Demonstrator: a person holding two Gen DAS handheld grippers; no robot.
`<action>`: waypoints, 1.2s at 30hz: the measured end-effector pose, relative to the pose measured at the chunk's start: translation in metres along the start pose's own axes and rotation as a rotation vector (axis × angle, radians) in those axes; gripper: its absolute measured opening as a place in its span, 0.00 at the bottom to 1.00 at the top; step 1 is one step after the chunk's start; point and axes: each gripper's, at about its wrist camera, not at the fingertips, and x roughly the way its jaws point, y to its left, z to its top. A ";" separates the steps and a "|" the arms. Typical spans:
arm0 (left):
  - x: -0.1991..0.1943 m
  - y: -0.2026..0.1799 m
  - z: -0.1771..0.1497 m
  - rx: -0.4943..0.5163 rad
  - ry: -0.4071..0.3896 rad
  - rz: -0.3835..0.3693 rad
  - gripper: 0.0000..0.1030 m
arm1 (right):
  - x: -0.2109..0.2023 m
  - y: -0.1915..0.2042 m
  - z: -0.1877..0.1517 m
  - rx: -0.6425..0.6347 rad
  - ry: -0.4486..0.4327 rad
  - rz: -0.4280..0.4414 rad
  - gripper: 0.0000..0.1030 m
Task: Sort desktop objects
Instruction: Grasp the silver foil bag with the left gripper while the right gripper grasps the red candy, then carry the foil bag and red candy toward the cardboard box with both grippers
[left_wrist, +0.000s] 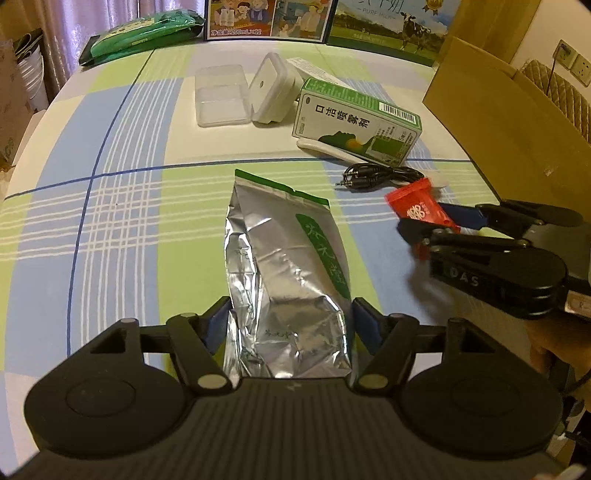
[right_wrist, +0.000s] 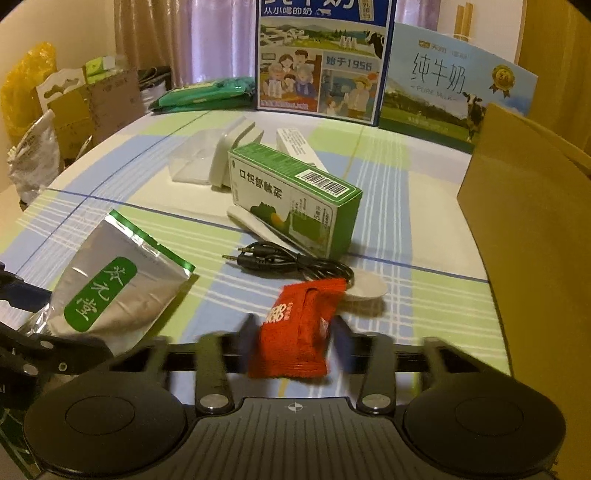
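As both items appear lifted for sorting, the left gripper (left_wrist: 291, 321) pinches the silver foil pouch (left_wrist: 288, 280) by its lower end, while the right gripper (right_wrist: 291, 339) clamps the red sachet (right_wrist: 295, 332) between its fingers. Beyond lie the black audio cable (right_wrist: 288, 262), green-and-white carton (right_wrist: 295, 199) and, further right, a cardboard box (right_wrist: 524, 229), the likely destination.

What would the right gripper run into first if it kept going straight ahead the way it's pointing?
Past the red packet it holds, the right gripper would probably meet the black cable and the white spoon first, then the green box. Depth is unclear.
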 end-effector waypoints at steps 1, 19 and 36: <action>-0.001 0.000 -0.001 -0.002 -0.002 0.000 0.62 | -0.002 -0.001 -0.002 0.000 0.003 0.001 0.33; -0.032 -0.031 -0.049 -0.035 0.036 -0.041 0.63 | -0.101 -0.015 -0.083 0.111 0.056 0.062 0.33; -0.033 -0.049 -0.054 0.086 0.056 0.025 0.46 | -0.097 -0.003 -0.089 0.003 0.020 0.035 0.32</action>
